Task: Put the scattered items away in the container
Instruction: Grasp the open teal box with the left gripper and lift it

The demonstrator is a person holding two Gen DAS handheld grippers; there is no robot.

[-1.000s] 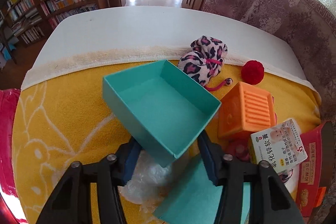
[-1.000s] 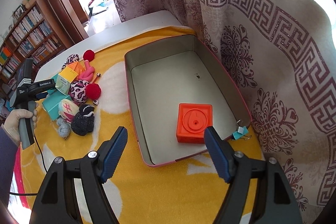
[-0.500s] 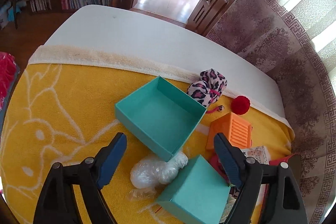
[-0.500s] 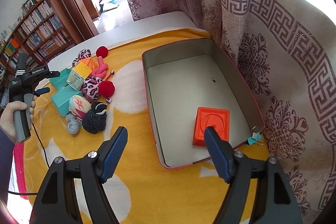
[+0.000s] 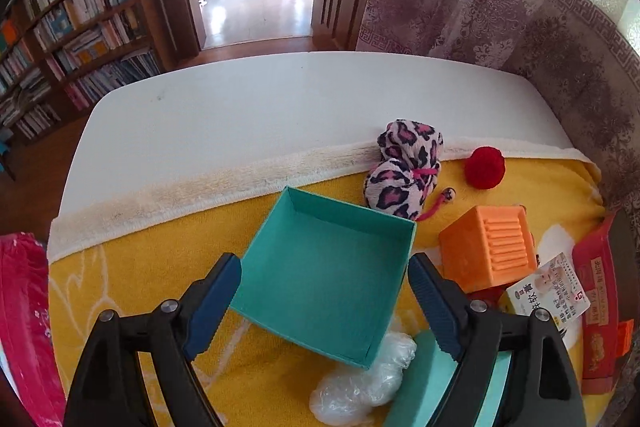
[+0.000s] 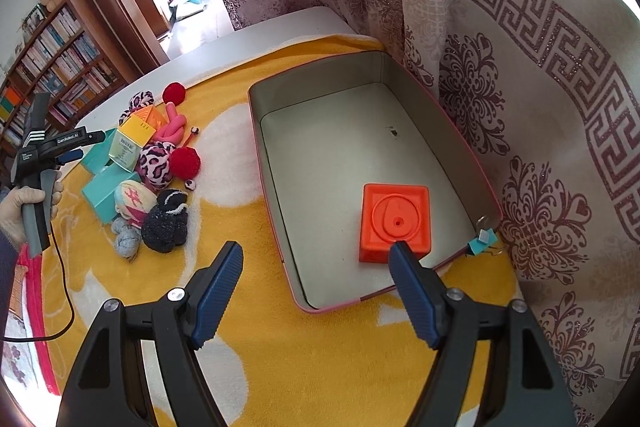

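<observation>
My left gripper (image 5: 325, 261) is open, its jaws wide on either side of an open teal box (image 5: 328, 267) that lies on the yellow blanket; the pads do not visibly press on it. Around the box lie a leopard pouch (image 5: 404, 175), a red pompom (image 5: 484, 167), an orange cube (image 5: 488, 247), a medicine carton (image 5: 548, 291), a clear plastic bag (image 5: 360, 383) and a teal lid (image 5: 424, 387). My right gripper (image 6: 316, 247) is open and empty above the near left rim of the grey tin (image 6: 340, 155). An orange block (image 6: 396, 223) lies inside the tin.
The right wrist view shows a gloved hand (image 6: 20, 211) holding the left gripper (image 6: 70, 157) over the pile of items, which includes a dark knitted ball (image 6: 166, 223). A curtain (image 6: 520, 107) hangs right behind the tin. A red packet (image 5: 596, 307) lies at the blanket's right edge.
The left jaws, a second ago closed on the teal box's near corner, have opened wide and let it go. The left gripper rose and rolled. The right gripper has barely moved.
</observation>
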